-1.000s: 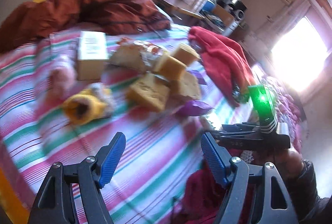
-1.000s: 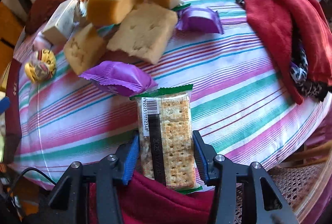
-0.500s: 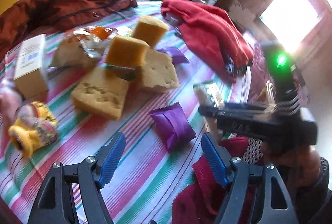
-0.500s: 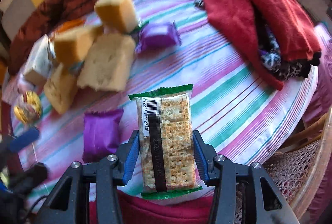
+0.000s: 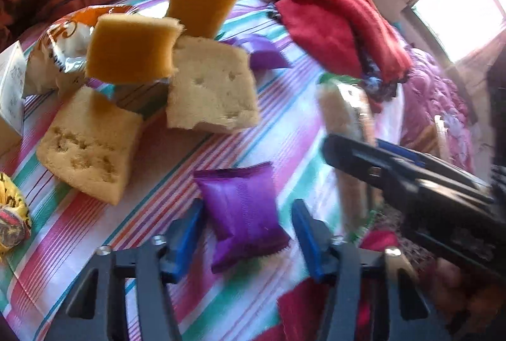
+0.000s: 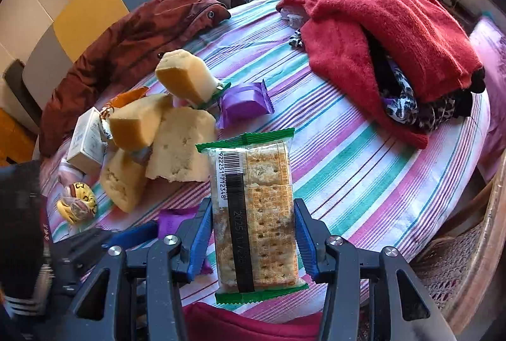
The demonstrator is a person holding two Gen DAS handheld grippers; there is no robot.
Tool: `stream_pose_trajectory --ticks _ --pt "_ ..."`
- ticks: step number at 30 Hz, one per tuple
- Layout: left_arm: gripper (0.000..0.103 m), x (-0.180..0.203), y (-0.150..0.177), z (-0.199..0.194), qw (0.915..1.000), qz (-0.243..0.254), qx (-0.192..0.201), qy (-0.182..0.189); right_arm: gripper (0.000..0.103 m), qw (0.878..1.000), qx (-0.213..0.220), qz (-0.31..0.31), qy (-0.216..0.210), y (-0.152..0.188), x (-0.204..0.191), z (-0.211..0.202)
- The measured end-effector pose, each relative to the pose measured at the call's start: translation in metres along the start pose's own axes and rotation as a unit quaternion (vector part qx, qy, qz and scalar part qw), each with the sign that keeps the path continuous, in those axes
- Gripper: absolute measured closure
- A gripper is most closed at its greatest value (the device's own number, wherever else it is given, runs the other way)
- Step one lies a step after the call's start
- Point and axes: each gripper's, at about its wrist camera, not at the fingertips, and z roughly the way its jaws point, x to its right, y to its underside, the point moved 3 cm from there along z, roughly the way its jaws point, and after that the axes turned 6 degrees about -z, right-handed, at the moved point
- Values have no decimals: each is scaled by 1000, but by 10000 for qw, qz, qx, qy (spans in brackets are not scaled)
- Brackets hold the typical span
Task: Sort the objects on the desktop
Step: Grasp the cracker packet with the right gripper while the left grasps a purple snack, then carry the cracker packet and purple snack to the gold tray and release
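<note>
My right gripper [image 6: 251, 233] is shut on a green-edged cracker pack [image 6: 256, 214] and holds it upright above the striped tablecloth [image 6: 363, 157]. In the left wrist view the pack [image 5: 344, 107] shows blurred at the right. My left gripper [image 5: 248, 230] is open with its blue pads on either side of a purple snack packet [image 5: 243, 208] lying on the cloth. A second purple packet [image 6: 245, 102] lies beside a pile of yellow sponge blocks [image 6: 177, 145], which fills the left wrist view's upper left [image 5: 208, 88].
A red towel [image 6: 379, 34] covers patterned cloth at the right. A rust-brown jacket [image 6: 132, 37] lies at the back left. A white box [image 6: 85, 141], an orange wrapper [image 5: 63, 34] and a yellow toy [image 6: 77, 201] sit left of the sponges. The table edge and a wicker chair [image 6: 458, 262] are at the right.
My left gripper has moved forward and down until its pads flank the near purple packet. My right gripper has lifted the cracker pack and drawn back from the sponge pile.
</note>
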Motion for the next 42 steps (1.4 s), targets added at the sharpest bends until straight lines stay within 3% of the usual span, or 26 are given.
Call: stream_pose_trajectory --ticks 10,17,25,34,42 --pt "62 -19 18 -20 9994 115 315 -95 53 9995 -11 -230 -200 -12 -2 26" --pt "62 -45 41 -43 9983 -226 534 -84 53 9972 8 -596 -461 -8 -22 31" --pt "62 -80 69 -99 9918 -672 1086 -66 53 9920 219 -956 -794 -6 -43 23" --pt "62 -144 99 -167 9700 -1593 1811 -306 53 9802 103 -1543 -1240 3 -103 14" --pt "62 -202 140 -226 9385 -2308 2450 -771 53 9492 -49 -2367 -2074 18 -206 4"
